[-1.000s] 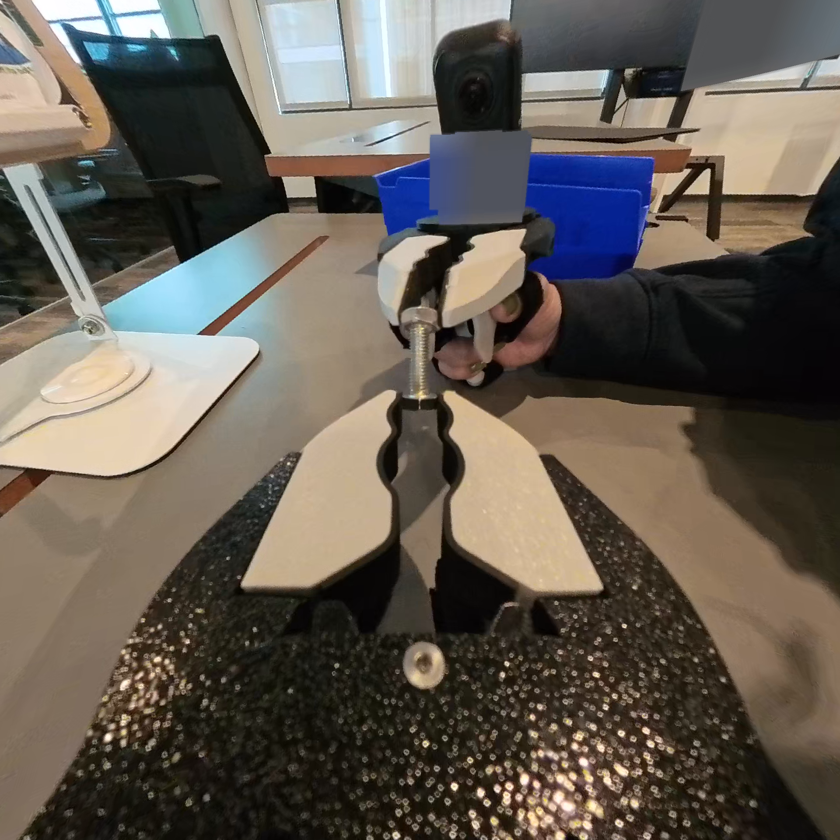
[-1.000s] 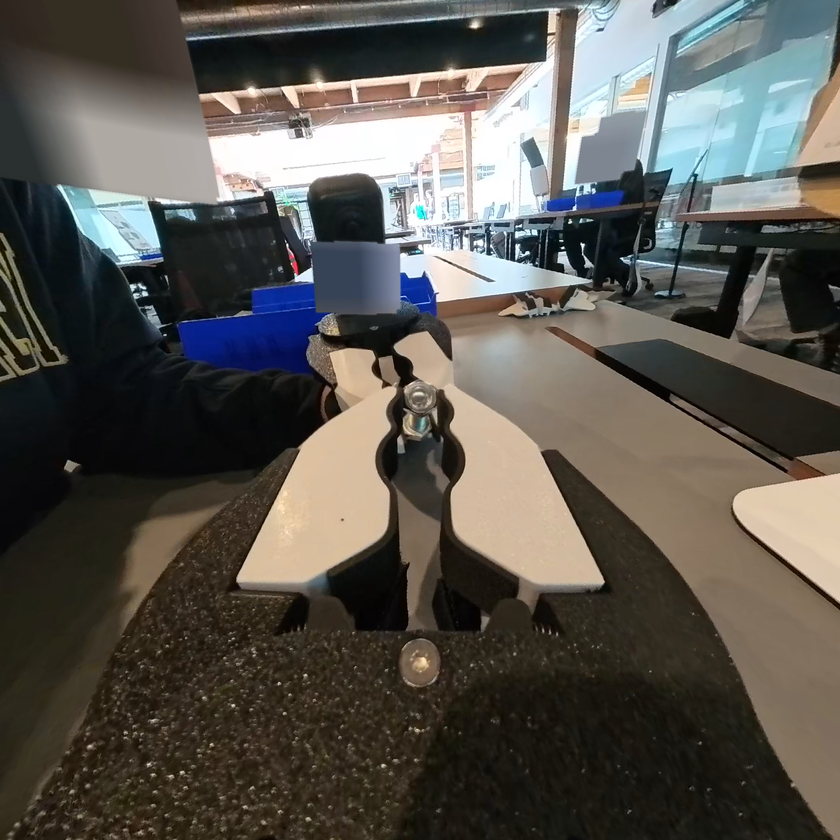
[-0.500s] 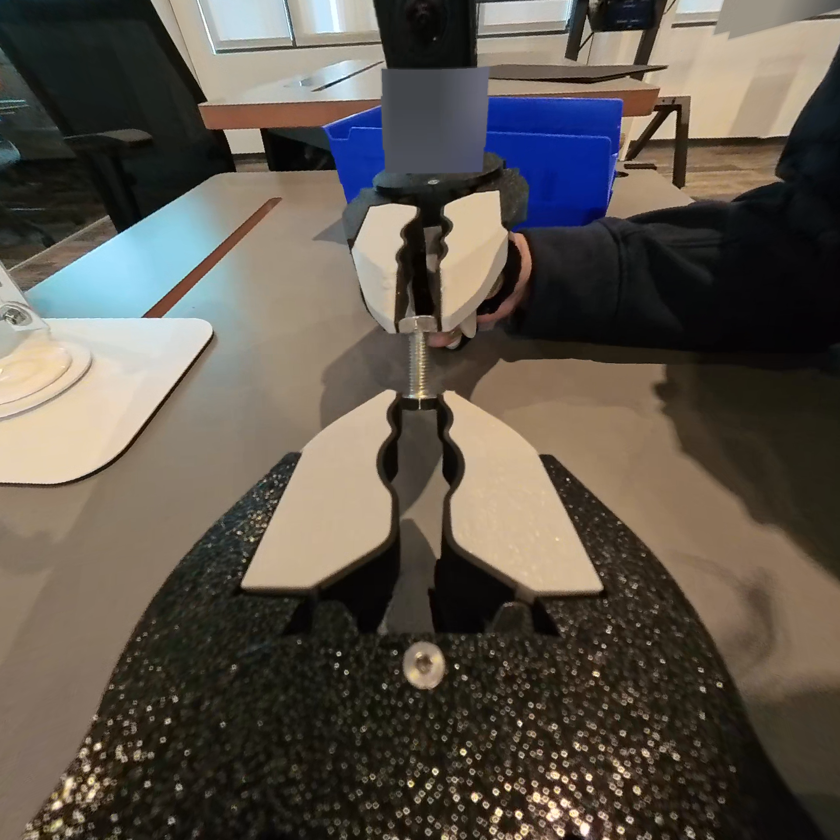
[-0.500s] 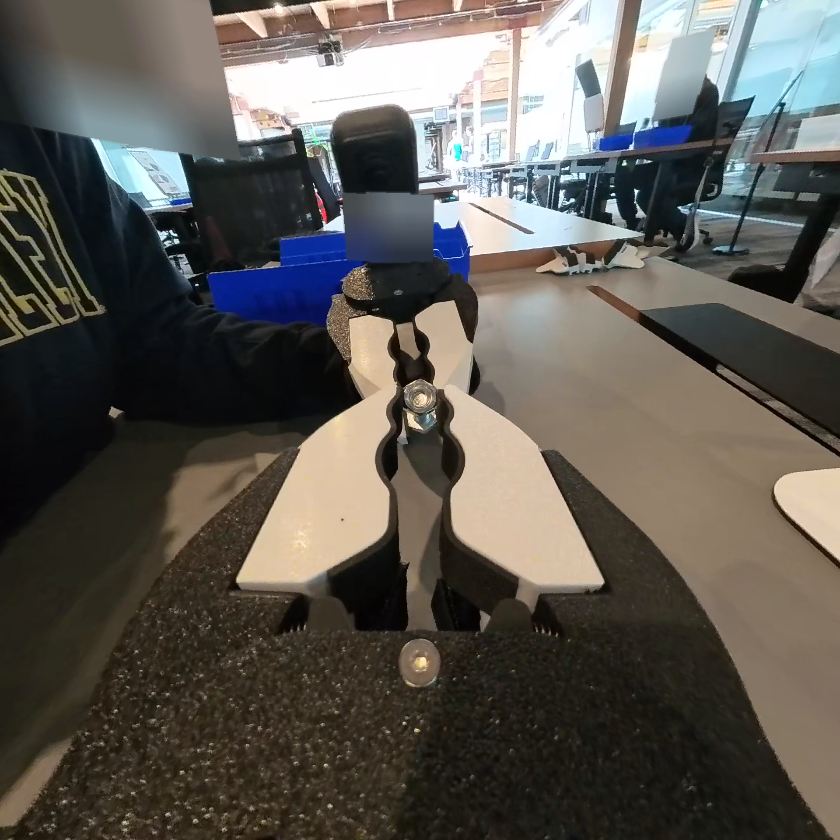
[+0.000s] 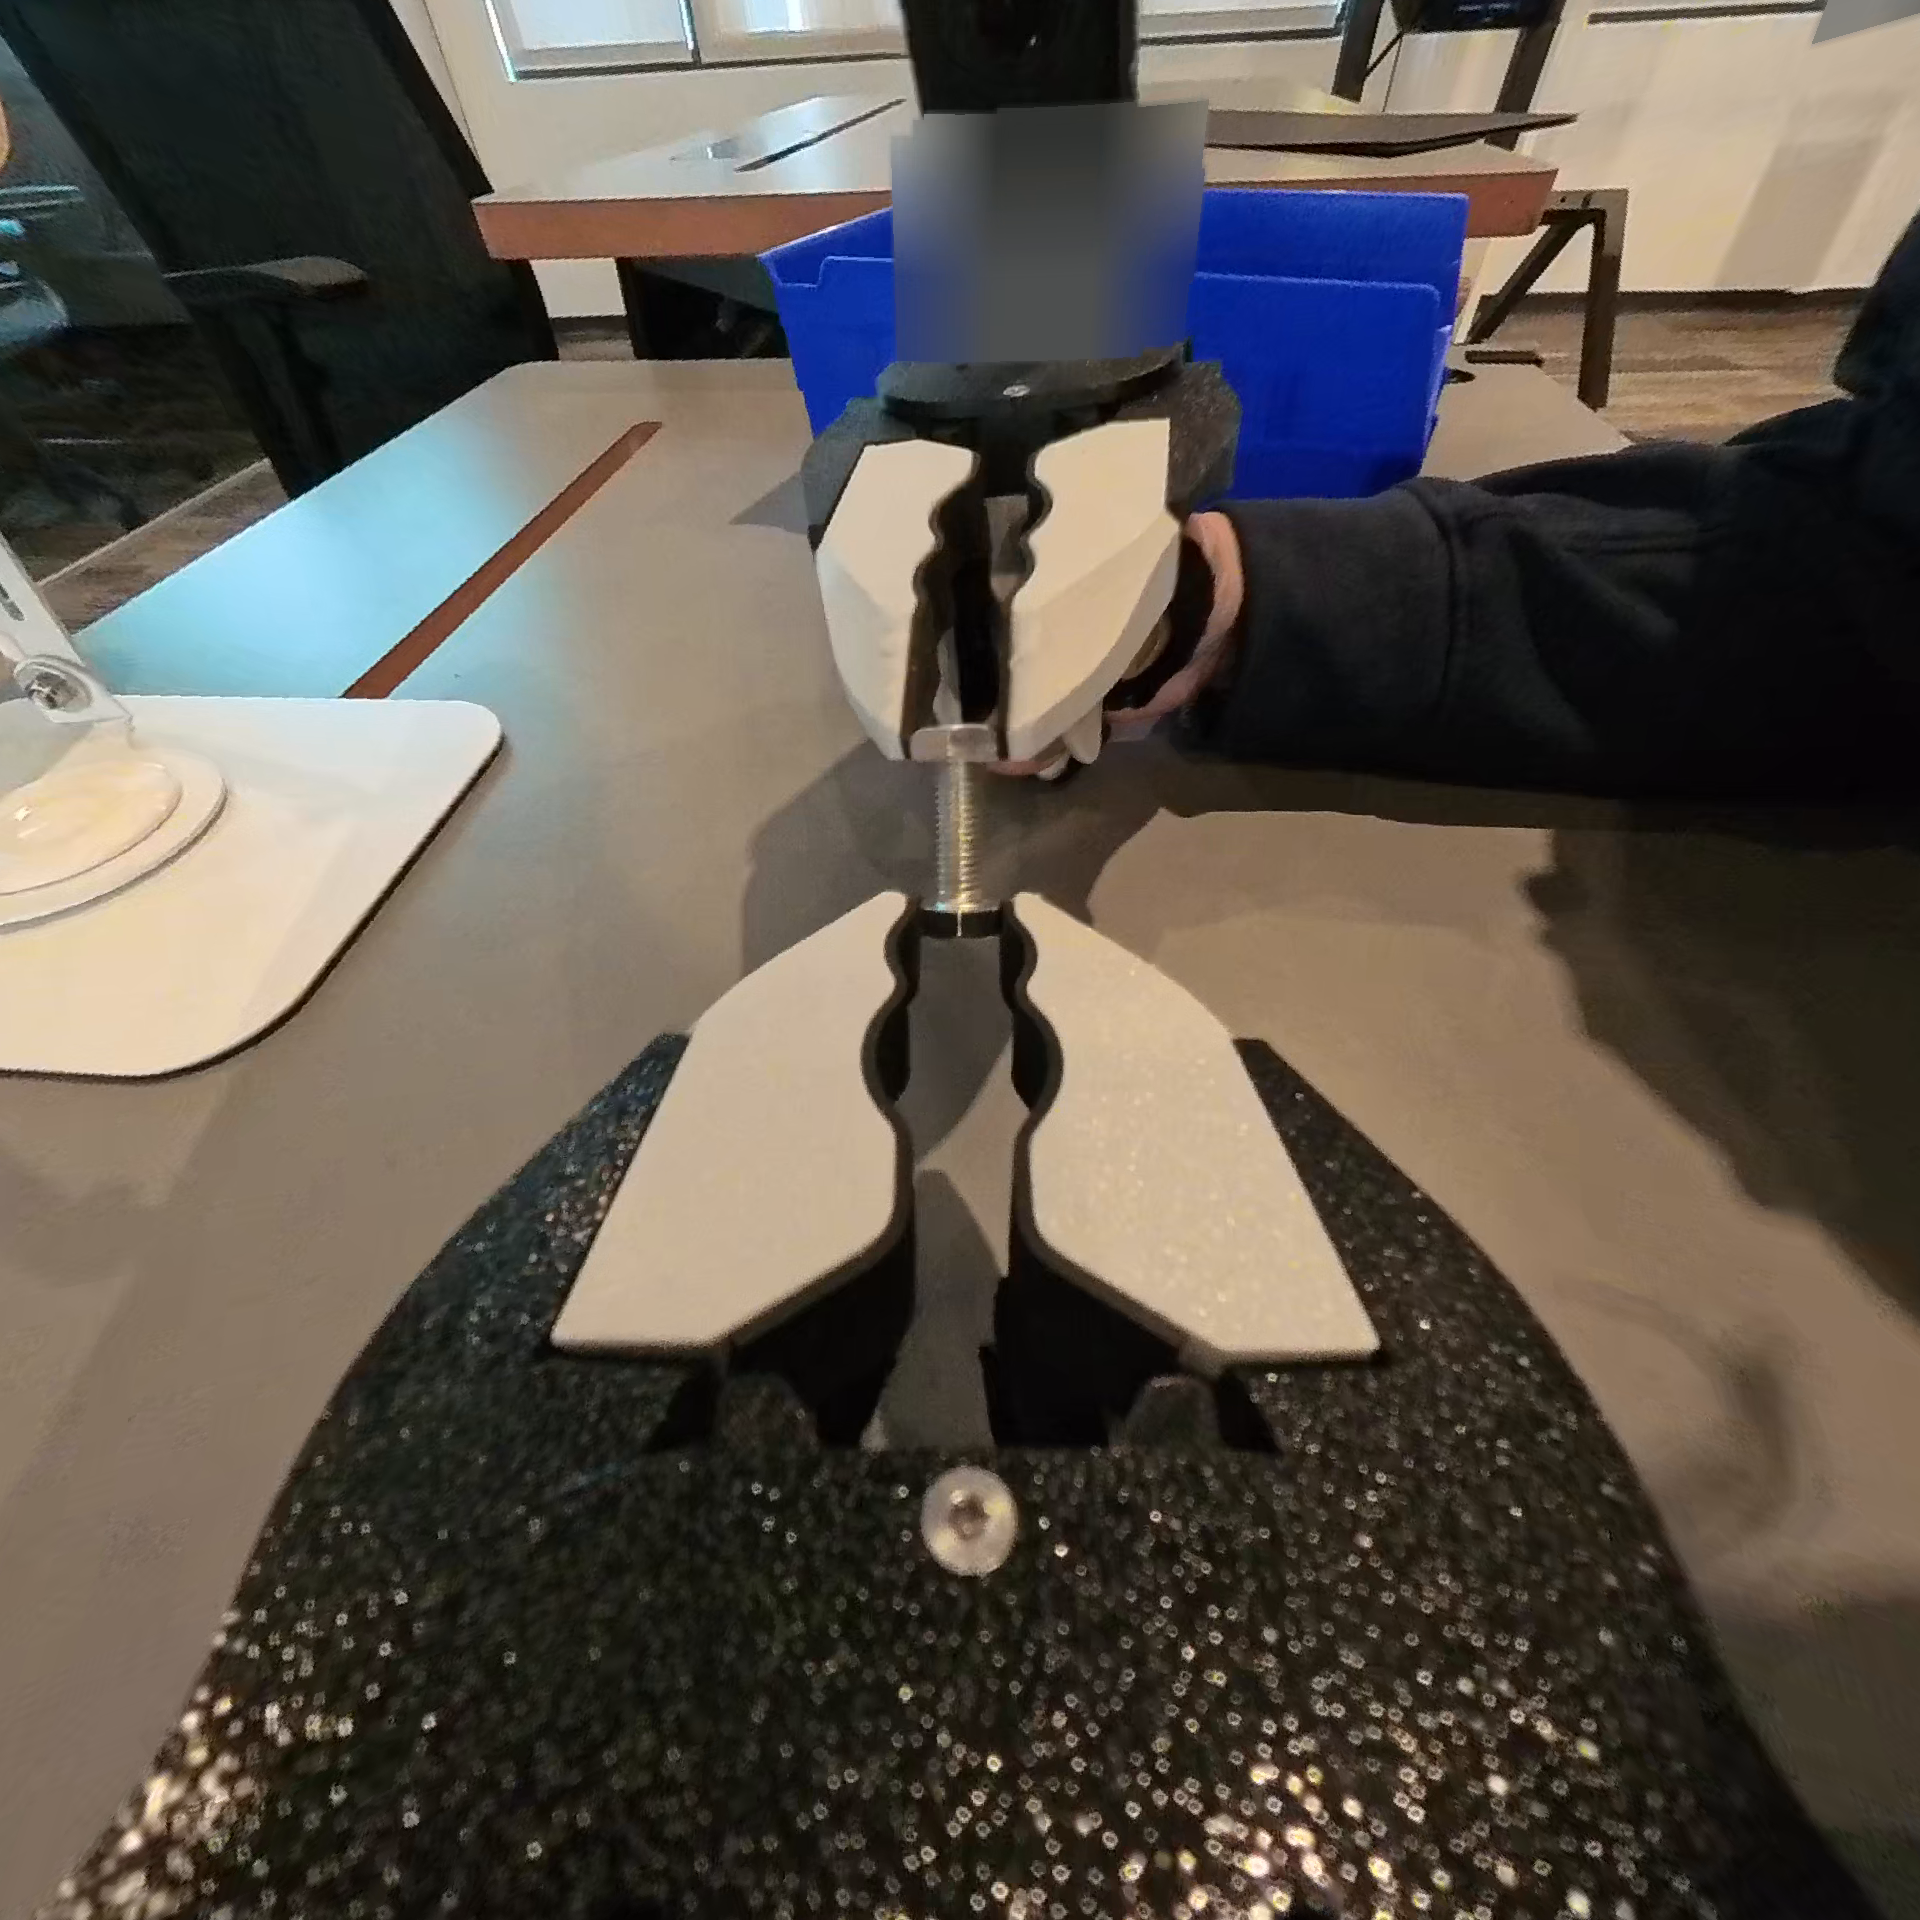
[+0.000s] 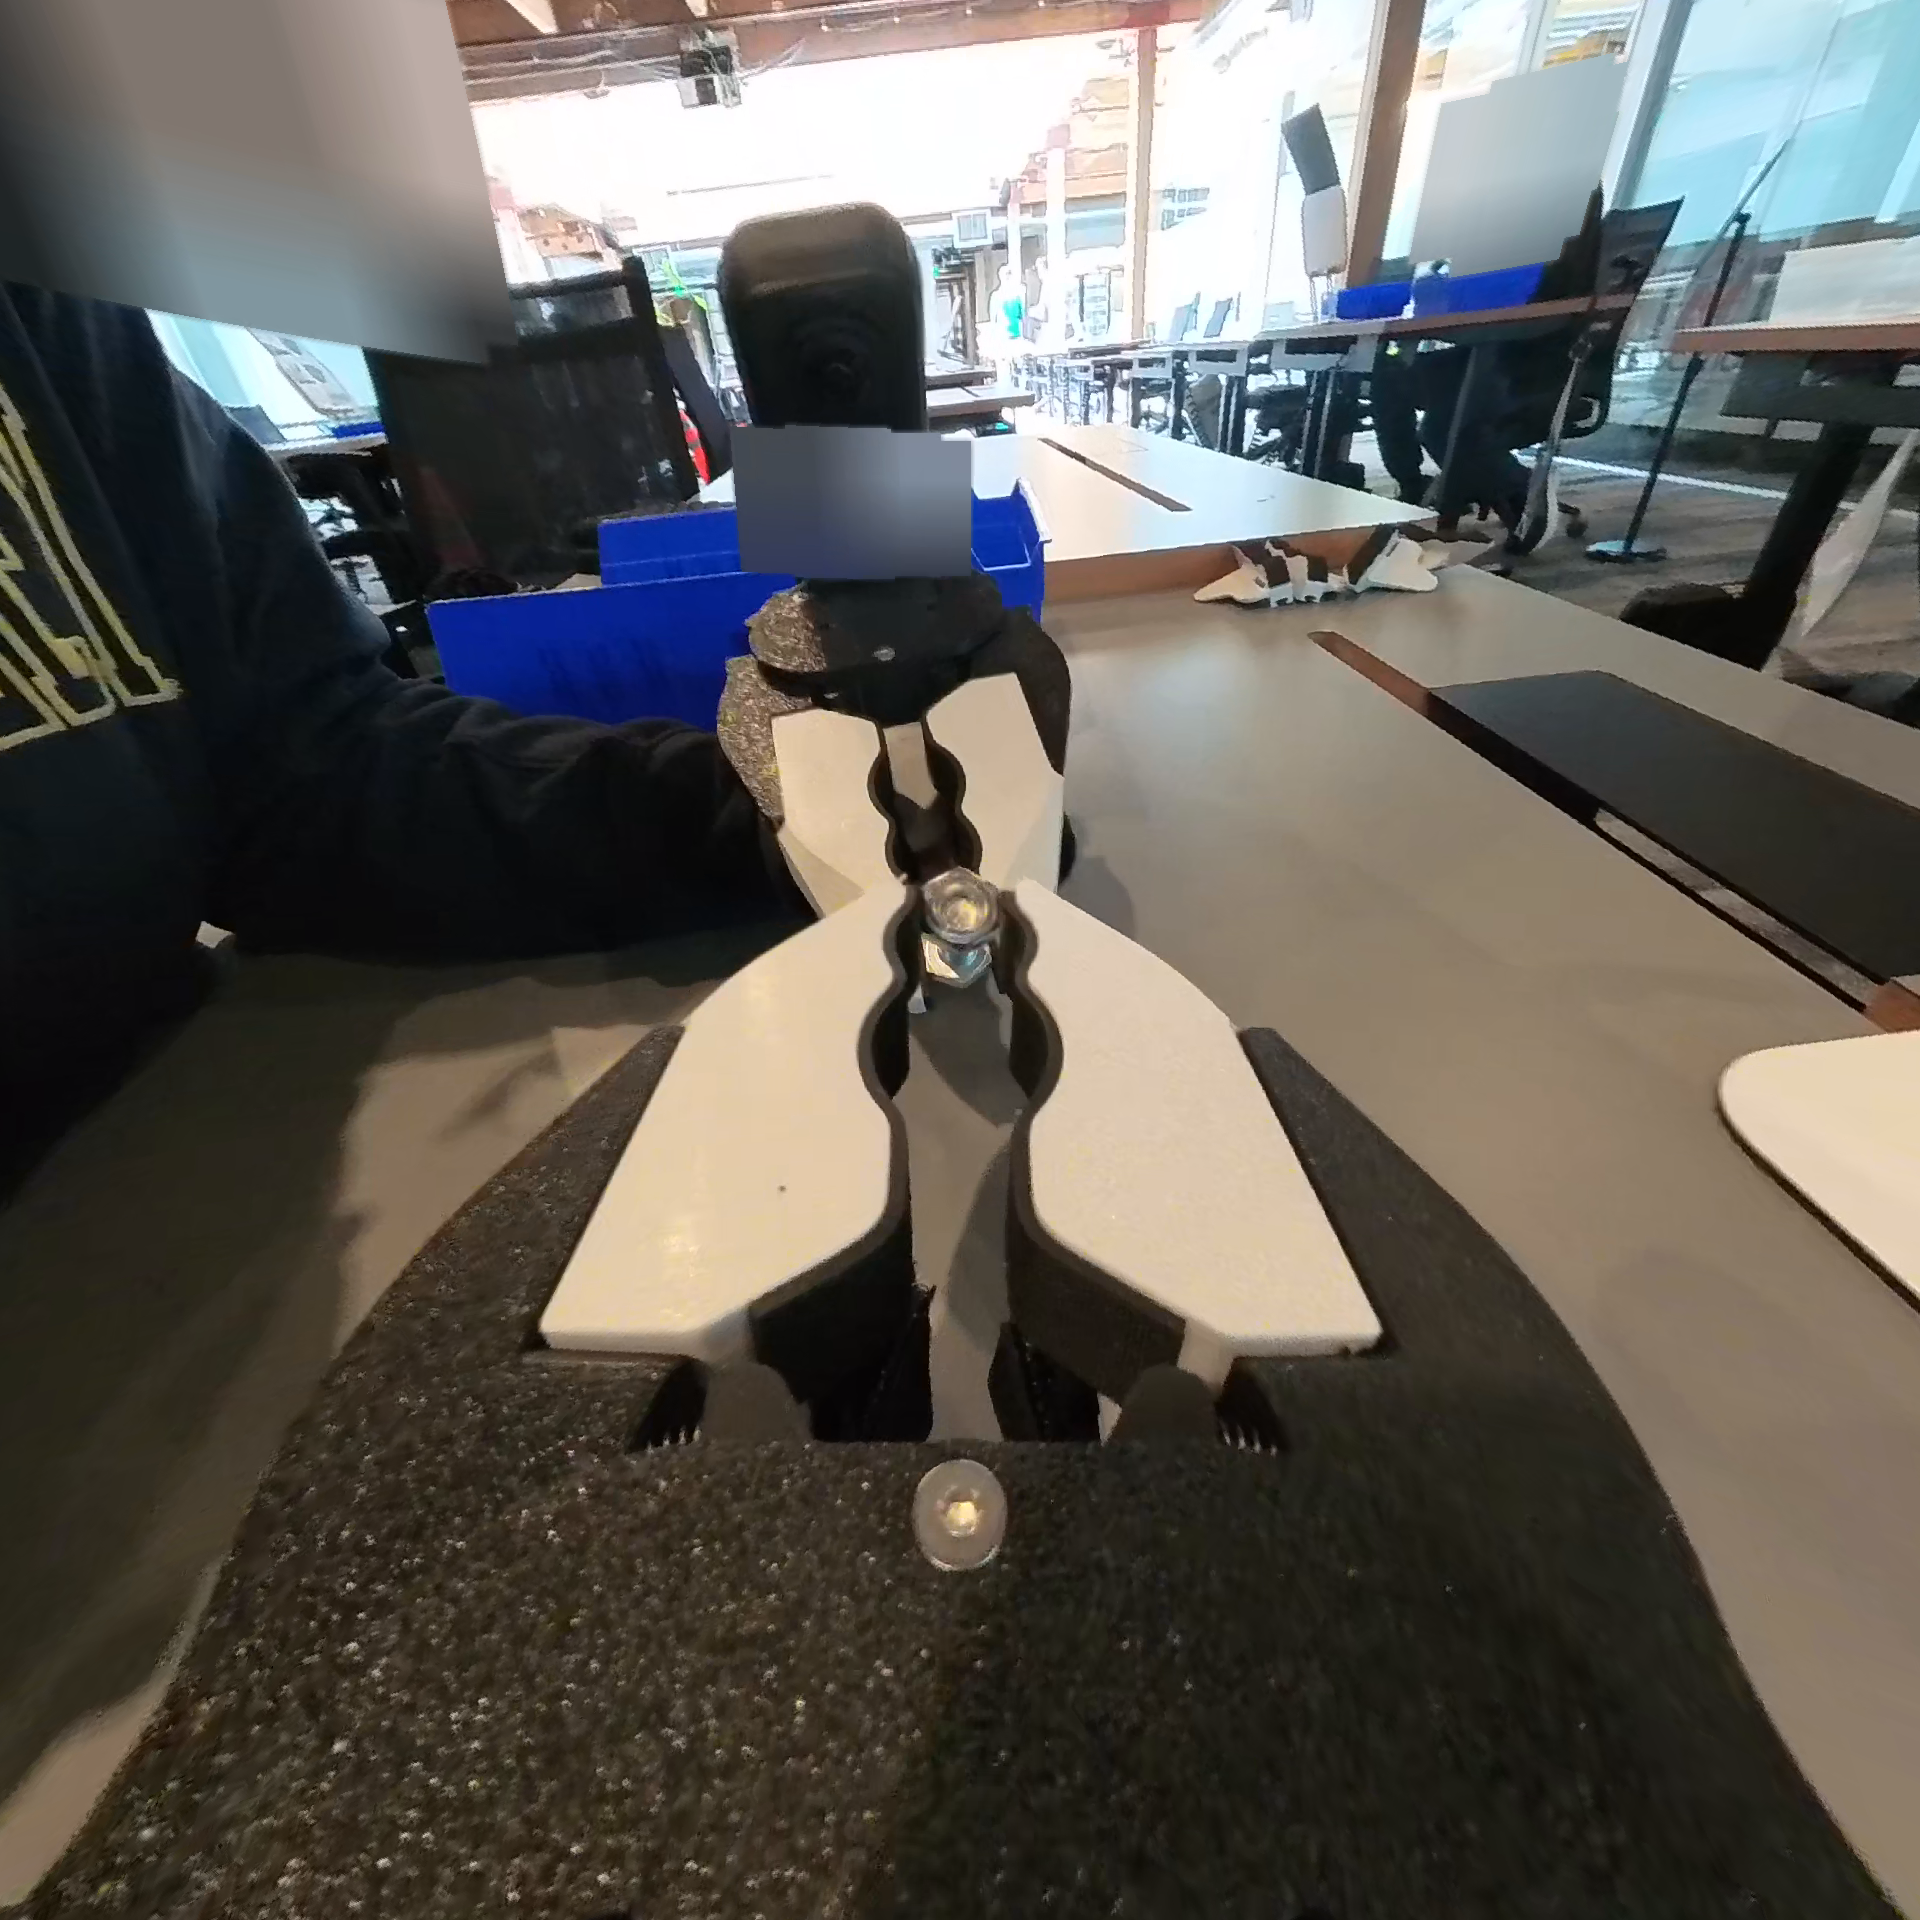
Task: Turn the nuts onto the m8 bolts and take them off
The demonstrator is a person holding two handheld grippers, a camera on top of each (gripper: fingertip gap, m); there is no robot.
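A silver M8 bolt (image 5: 961, 831) spans the two grippers above the grey table (image 5: 623, 644). My left gripper (image 5: 961, 914) is shut on the dark hex nut (image 5: 961, 922) at the bolt's threaded end. My right gripper (image 5: 951, 727) comes from the far side and is shut on the bolt's hex head (image 5: 949, 743). In the right wrist view my right gripper (image 6: 958, 920) clamps the bolt head (image 6: 958, 912). The nut (image 6: 956, 966) shows just below it, through the gap. The left gripper's white fingers (image 6: 831, 810) face it from behind.
A blue bin (image 5: 1330, 343) stands behind the grippers. A white stand base (image 5: 208, 883) lies at the left. A black mat (image 6: 1662, 779) and a white plate edge (image 6: 1849, 1143) lie to the right. A dark sleeve (image 5: 1558, 623) reaches in from the right. My left and right fingertips are right by each other.
The right gripper has swung from a tilt to straight in line with the bolt and looms closer. Both grips stay the same. The visible thread length looks about the same.
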